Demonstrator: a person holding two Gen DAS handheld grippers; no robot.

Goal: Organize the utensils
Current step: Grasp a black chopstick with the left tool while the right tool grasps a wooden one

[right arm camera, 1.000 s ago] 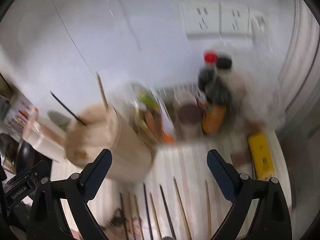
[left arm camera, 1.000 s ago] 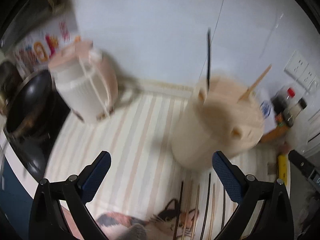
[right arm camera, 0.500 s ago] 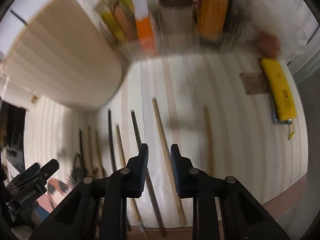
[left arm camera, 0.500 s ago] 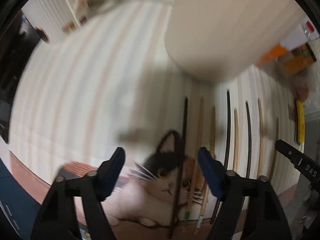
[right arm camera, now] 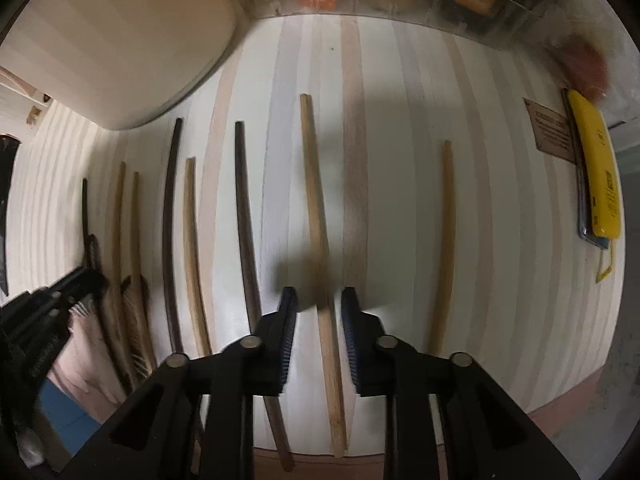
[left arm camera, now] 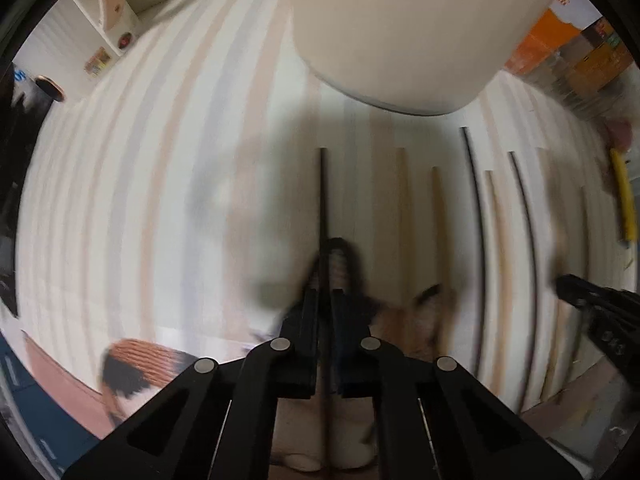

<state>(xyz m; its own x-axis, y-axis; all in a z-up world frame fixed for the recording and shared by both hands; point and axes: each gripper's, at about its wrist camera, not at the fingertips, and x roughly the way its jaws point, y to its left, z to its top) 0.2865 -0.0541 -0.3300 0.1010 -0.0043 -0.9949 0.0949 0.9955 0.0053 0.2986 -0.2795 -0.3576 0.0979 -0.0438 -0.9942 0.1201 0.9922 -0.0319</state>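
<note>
Lowered since before, left tool [left arm camera: 325,300] pinches a black chopstick [left arm camera: 322,196]; right tool [right arm camera: 319,300] straddles a wooden chopstick [right arm camera: 318,216], slightly apart.

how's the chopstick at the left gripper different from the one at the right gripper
The black chopstick is dark and thin; the wooden chopstick is pale tan and looks thicker. The left gripper has its jaws nearly closed on the black one, while the right gripper straddles the wooden one with gaps either side. Both lie lengthwise on the striped mat.
</note>
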